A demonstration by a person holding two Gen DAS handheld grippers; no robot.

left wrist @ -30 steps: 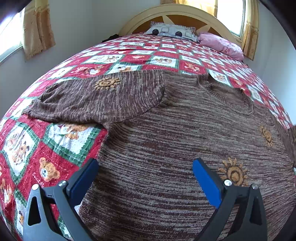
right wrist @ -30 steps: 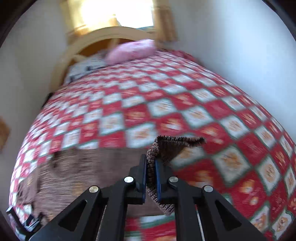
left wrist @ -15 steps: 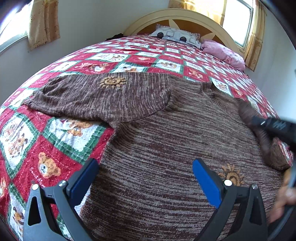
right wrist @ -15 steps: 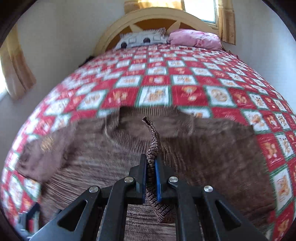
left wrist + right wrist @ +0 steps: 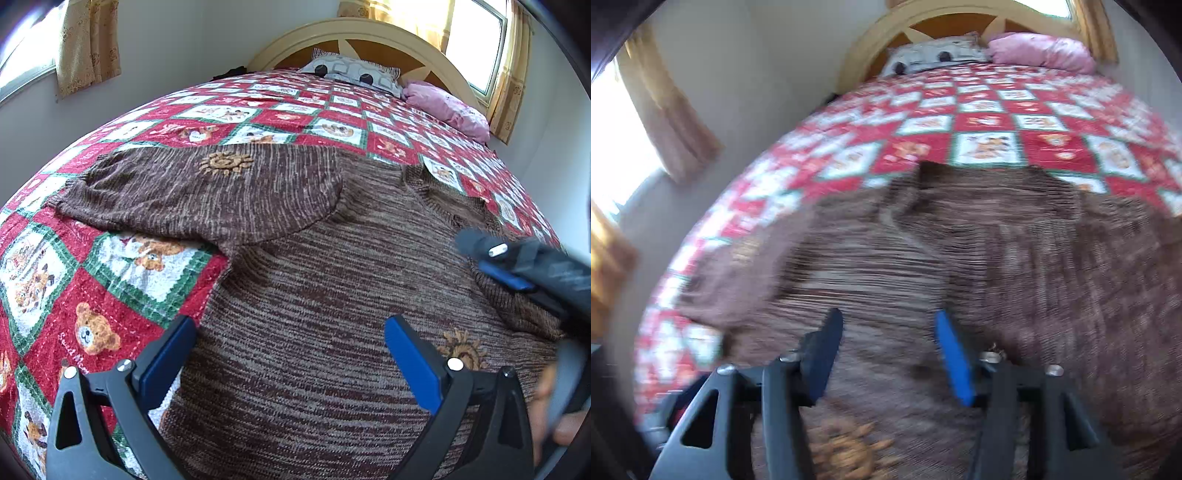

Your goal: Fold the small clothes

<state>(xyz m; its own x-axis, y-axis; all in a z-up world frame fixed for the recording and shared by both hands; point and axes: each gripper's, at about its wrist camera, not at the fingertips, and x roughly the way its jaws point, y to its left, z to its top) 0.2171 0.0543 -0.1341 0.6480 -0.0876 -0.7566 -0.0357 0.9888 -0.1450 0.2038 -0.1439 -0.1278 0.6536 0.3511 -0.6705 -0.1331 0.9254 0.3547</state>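
Observation:
A brown knit sweater with orange sun patches lies flat on the bed. Its left sleeve stretches out to the left. Its right sleeve lies folded over the body. My left gripper is open and empty just above the sweater's lower body. My right gripper is open and empty over the sweater; that view is blurred. It also shows at the right of the left wrist view, just above the folded sleeve.
The bed has a red, white and green teddy-bear quilt. A grey pillow and a pink pillow lie by the arched headboard. Walls and curtained windows flank the bed.
My right gripper carried the right sleeve leftward over the sweater's body, then opened and let it go. The left gripper stayed open over the lower body.

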